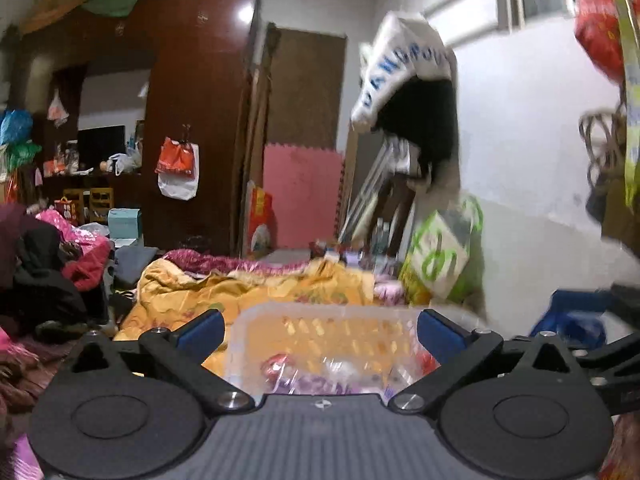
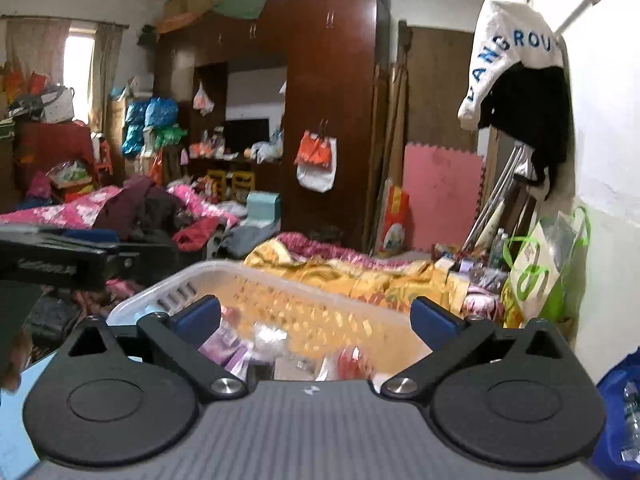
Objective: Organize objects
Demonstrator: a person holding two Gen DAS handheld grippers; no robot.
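Note:
A translucent white plastic basket [image 1: 256,320] sits low in front of both grippers and shows in the right wrist view [image 2: 160,292] too. It holds several small items: purple packets [image 2: 224,350], a red-wrapped item [image 2: 354,360] and clear wrappers [image 1: 332,368]. My left gripper [image 1: 318,330] is open and empty, its blue pads on either side of the basket. My right gripper [image 2: 316,320] is open and empty just above the basket's near side. The left gripper's black body [image 2: 60,260] shows at the left of the right wrist view.
An orange-yellow quilt [image 2: 360,276] lies on the bed beyond the basket. A green-and-white bag [image 2: 536,268] leans on the white wall at right. A blue bag [image 2: 624,400] sits at lower right. Piled clothes [image 2: 152,208] and a dark wardrobe [image 2: 332,100] stand further back.

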